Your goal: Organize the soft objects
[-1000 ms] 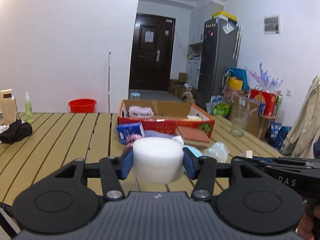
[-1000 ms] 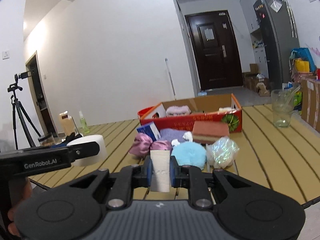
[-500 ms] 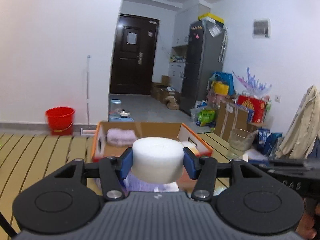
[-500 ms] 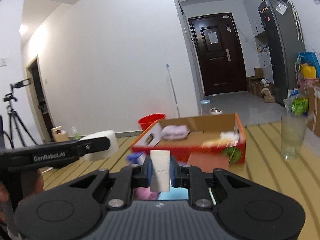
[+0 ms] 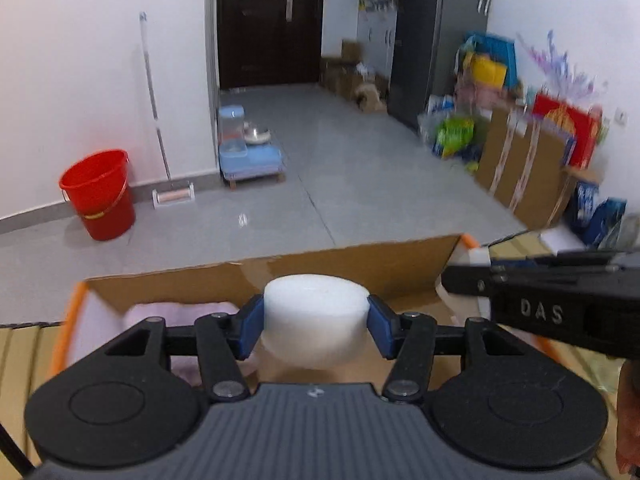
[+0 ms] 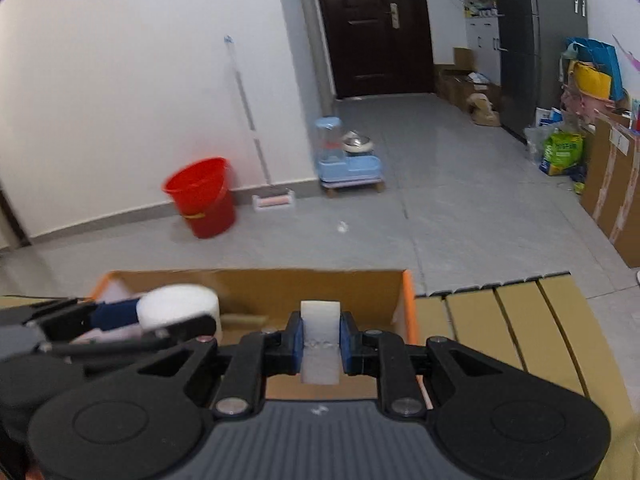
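My left gripper (image 5: 316,322) is shut on a white foam cylinder (image 5: 316,312), held over the open cardboard box (image 5: 240,276) with orange rims. A pale pink folded cloth (image 5: 168,316) lies in the box's left part. My right gripper (image 6: 320,340) is shut on a narrow white foam block (image 6: 320,336), also above the box (image 6: 312,284). In the right wrist view the left gripper (image 6: 120,316) with its cylinder (image 6: 180,308) hangs at the left. In the left wrist view the right gripper's black body (image 5: 560,304) crosses the right side.
The slatted wooden table (image 6: 512,328) carries the box at its far edge. Beyond it on the grey floor are a red bucket (image 6: 202,196), a blue pet feeder (image 6: 346,160), a mop against the wall (image 6: 248,112) and cardboard boxes (image 5: 524,168) at the right.
Both grippers have moved forward and tipped down over the box, each still holding its foam piece. The pile of soft things on the table has dropped out of view.
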`<state>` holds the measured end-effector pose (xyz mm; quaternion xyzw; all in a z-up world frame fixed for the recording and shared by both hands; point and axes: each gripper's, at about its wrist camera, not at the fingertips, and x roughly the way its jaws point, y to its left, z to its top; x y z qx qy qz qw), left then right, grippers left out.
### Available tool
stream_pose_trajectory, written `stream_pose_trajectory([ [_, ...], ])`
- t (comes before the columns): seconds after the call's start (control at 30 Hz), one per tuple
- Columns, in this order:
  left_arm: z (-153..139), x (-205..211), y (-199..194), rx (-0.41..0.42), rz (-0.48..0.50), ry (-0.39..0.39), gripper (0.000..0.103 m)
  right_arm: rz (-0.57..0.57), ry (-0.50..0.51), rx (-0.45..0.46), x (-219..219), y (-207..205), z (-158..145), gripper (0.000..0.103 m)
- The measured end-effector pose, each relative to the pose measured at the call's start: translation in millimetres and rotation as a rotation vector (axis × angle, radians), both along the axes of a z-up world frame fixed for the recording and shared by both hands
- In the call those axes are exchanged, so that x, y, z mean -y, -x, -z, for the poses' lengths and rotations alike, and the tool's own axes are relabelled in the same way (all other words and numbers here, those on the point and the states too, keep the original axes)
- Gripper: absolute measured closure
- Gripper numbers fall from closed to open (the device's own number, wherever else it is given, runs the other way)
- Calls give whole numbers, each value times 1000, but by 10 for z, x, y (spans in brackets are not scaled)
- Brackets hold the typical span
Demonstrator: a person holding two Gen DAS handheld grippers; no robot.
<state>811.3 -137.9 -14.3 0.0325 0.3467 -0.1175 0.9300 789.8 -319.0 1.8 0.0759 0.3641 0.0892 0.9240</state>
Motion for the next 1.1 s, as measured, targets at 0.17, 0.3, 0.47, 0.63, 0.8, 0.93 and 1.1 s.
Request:
stream_pose_trajectory([
  [0.17, 167, -32, -220, -29, -46, 14, 32, 54, 25, -23, 21, -333, 224, 74],
  [0.3, 88, -136, -170, -17, -63, 33, 26, 64, 6, -4, 73, -331, 239, 62],
  [0.47, -244, -206, 67, -1, -68, 1, 26, 56, -3, 7, 114, -87, -9, 59],
  [0.63, -858, -410, 630, 71, -69, 1, 23, 39, 32, 82, 78, 460, -647, 54],
  [0.8, -1490, -693, 1484, 171, -62, -15, 20, 1, 88, 183, 41, 1257, -1348, 45],
  [0.93, -1752, -909, 2316, 256, -69, 1, 17, -28, 97, 265, 16, 2053, -1698, 37],
  [1.1, -1584, -1136, 3585, 414, -52, 5, 8, -97, 76, 350, -44, 3193, -1622, 26],
])
